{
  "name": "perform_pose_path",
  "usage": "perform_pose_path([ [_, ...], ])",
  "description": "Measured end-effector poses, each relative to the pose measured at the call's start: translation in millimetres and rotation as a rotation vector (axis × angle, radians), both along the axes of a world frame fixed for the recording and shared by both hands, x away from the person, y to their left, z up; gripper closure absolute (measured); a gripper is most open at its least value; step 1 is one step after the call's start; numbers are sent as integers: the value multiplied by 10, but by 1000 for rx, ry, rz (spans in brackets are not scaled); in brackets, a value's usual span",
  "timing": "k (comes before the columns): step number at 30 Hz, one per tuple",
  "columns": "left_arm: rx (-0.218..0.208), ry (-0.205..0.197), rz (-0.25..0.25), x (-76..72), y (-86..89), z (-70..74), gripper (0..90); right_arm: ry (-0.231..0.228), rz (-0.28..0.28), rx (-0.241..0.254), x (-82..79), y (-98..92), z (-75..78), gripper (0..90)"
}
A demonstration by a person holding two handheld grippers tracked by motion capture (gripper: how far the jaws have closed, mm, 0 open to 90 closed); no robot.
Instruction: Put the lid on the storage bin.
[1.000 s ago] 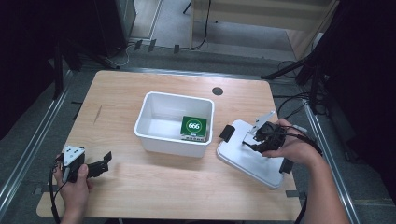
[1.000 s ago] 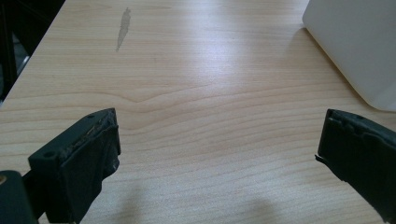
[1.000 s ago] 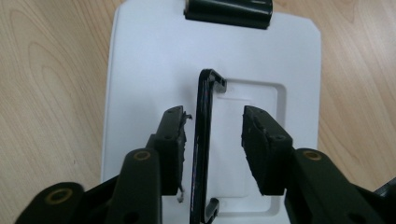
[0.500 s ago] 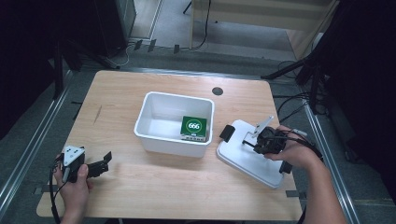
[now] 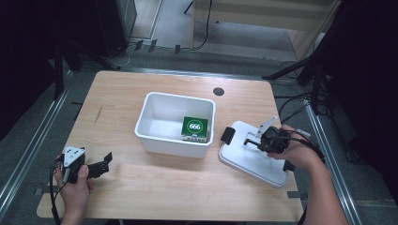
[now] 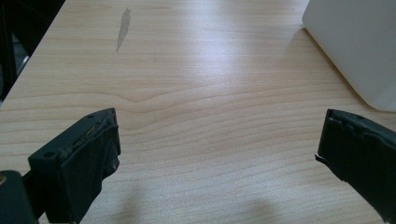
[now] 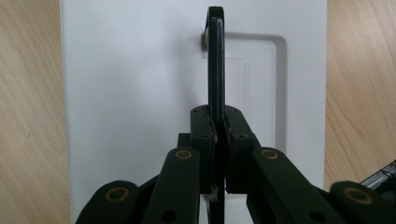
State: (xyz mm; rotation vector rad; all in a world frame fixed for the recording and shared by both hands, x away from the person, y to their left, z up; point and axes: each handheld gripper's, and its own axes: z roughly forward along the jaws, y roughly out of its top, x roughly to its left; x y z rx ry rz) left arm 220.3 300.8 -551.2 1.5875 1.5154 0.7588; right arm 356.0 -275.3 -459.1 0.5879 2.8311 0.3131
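The right claw (image 7: 217, 128) has just been closing and is now clamping the black handle (image 7: 215, 60) of the white lid (image 5: 253, 157), so it should be lifting straight and keeping the lid level, while the left claw (image 6: 219, 154) is waiting open over the counter (image 6: 196, 70).

We see the white rectangular plastic bin (image 5: 174, 124) mid-table (image 5: 141, 192), the green square box (image 5: 195, 129) inside at its right. The flat white plastic lid (image 5: 251, 159) lies just right of the bin; its upright black handle (image 7: 215, 60) sits between the right gripper's (image 5: 252, 138) jaws.
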Motion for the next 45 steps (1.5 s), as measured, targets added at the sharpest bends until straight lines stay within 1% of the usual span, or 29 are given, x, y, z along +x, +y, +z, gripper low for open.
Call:
perform_pose_path([
  [2,0,1,0,1,-1,0,0,8,6,14,-21,-9,35,855],
  [3,0,0,1,2,-3,-1,0,-2,23,14,-23,-16,61,855],
  [7,2,-2,1,1,-9,-1,0,-15,28,40,-58,-26,205,855],
  [9,0,-2,-4,-1,-8,-1,0,-19,41,51,-77,-24,281,855],
  [10,0,-2,-4,0,-9,-1,0,-19,44,52,-97,-18,319,855],
  [11,0,-2,-3,0,-10,-2,0,-28,61,52,-103,-15,354,855],
  [13,1,-2,-3,1,-11,-1,0,-37,68,42,-127,-4,427,855],
  [20,1,-2,-4,1,-12,-1,0,-55,72,62,-148,13,684,855],
  [26,1,-1,-4,0,-10,-1,0,-67,83,58,-154,41,879,855],
  [31,1,0,-5,0,-7,0,0,-75,92,55,-154,41,1001,856],
  [38,1,-3,-3,2,-11,-1,0,-81,100,75,-162,73,1179,856],
  [41,3,-3,-1,3,-13,-1,0,-84,107,78,-155,107,1232,856],
  [45,6,-3,-1,3,-15,-1,0,-74,122,74,-121,192,1270,856],
])
